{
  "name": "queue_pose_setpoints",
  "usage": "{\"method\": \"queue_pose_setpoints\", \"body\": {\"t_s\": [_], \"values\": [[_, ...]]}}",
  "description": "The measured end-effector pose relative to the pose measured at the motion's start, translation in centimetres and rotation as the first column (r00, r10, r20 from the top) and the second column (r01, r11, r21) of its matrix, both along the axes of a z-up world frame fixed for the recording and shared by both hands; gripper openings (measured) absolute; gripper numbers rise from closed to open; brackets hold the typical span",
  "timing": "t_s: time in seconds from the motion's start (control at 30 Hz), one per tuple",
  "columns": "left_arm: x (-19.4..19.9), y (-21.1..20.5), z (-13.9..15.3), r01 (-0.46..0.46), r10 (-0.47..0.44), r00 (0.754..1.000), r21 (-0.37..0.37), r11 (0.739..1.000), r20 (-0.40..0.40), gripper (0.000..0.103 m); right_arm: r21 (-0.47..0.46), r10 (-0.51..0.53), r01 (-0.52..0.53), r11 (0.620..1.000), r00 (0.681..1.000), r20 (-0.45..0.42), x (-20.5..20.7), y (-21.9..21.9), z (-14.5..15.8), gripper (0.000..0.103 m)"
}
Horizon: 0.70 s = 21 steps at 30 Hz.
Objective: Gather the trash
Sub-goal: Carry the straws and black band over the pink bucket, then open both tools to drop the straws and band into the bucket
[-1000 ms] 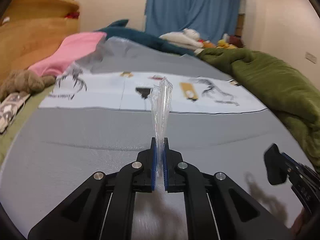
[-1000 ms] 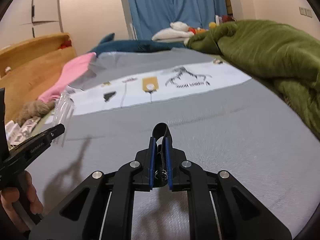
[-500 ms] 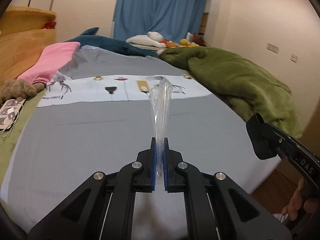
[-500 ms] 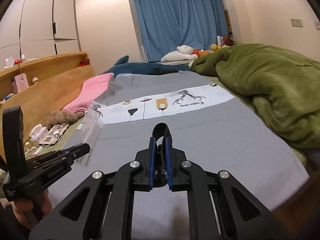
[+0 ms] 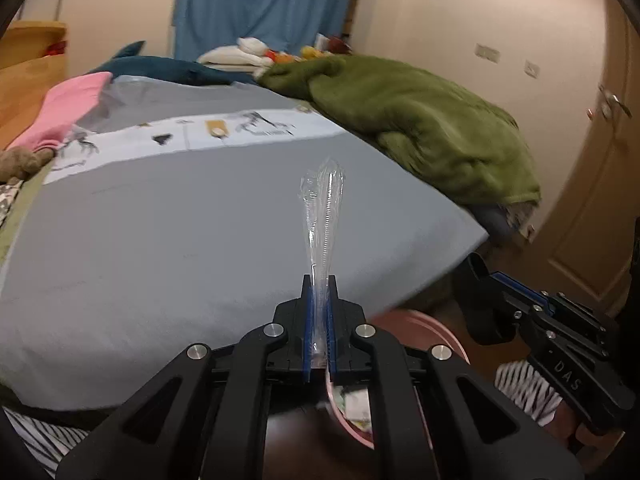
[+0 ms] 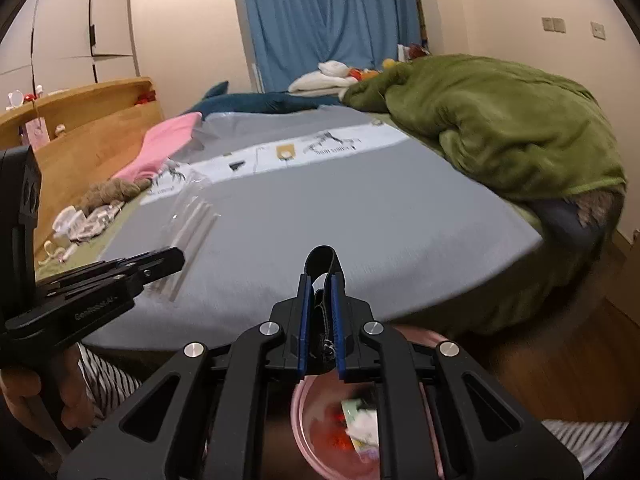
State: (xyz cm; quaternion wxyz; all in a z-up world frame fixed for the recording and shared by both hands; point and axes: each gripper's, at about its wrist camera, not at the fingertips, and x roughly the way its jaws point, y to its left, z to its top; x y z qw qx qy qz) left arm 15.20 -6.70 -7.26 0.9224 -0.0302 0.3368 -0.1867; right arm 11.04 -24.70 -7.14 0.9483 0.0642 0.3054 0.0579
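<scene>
Two claws are loaded: our left gripper (image 5: 319, 320) pinches the wrapper (image 5: 323, 216), our right gripper (image 6: 320, 320) the strap (image 6: 323, 258). We should center each over the bin (image 6: 308, 432) below before releasing.

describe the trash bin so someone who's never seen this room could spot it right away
Start at the big bed with the grey sheet and go to its near edge, down to the dark floor. The pink bin sits there, directly beneath both grippers, partly hidden by the right gripper. It is the only round, pink, open-topped container in view, with paper scraps already inside.
</scene>
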Motion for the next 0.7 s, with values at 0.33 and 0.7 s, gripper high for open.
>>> {"method": "queue_pose_setpoints", "body": {"t_s": [0.33, 0.7], "values": [[-2.3, -6.0, -4.2, 0.144, -0.142, 0.986, 0.027, 0.989, -0.089, 0.005, 0.004, -0.086, 0.086, 0.996, 0.995, -0.052, -3.0, -3.8, -2.9, 0.013], [-1.8, -9.6, -7.3, 0.223, -0.210, 0.965, 0.072, 0.972, -0.159, 0.005, 0.030, -0.144, 0.149, 0.988, 0.982, -0.120, -2.7, -6.7, -5.5, 0.014]]}}
